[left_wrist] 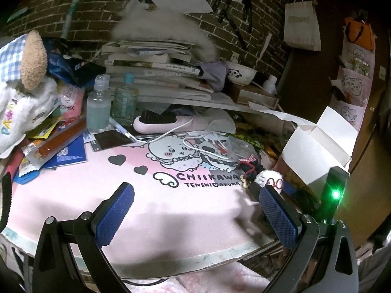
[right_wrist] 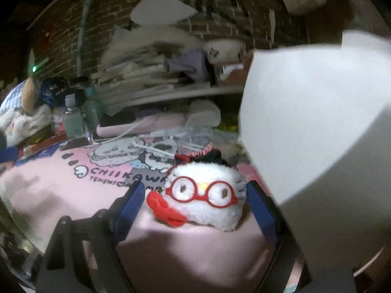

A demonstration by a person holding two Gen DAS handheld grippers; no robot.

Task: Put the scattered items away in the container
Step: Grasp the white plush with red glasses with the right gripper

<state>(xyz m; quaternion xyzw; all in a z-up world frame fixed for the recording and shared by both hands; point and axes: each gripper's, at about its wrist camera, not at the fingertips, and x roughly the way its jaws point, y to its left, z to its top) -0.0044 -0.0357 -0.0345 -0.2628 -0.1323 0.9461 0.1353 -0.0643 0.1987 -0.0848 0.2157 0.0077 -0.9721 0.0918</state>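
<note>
A small white plush toy [right_wrist: 207, 195] with red glasses and a red bow lies on the pink desk mat [right_wrist: 190, 249]. My right gripper [right_wrist: 195, 200] is open, its blue pads on either side of the toy, apart from it. The open white cardboard box [right_wrist: 317, 127] stands close on the right. In the left wrist view the same toy [left_wrist: 270, 179] lies at the mat's right side beside the white box [left_wrist: 317, 151]. My left gripper [left_wrist: 195, 210] is open and empty above the mat's [left_wrist: 122, 175] front part. The right gripper's body with a green light [left_wrist: 334, 195] stands by the box.
A stack of books [left_wrist: 156, 73], two clear bottles [left_wrist: 99, 105], a pink hair brush [left_wrist: 166, 122] with a white cable, a clear plastic bag [left_wrist: 238, 146] and a plush bear [left_wrist: 24, 78] with packets crowd the back and left. The desk's front edge [left_wrist: 195, 258] is near.
</note>
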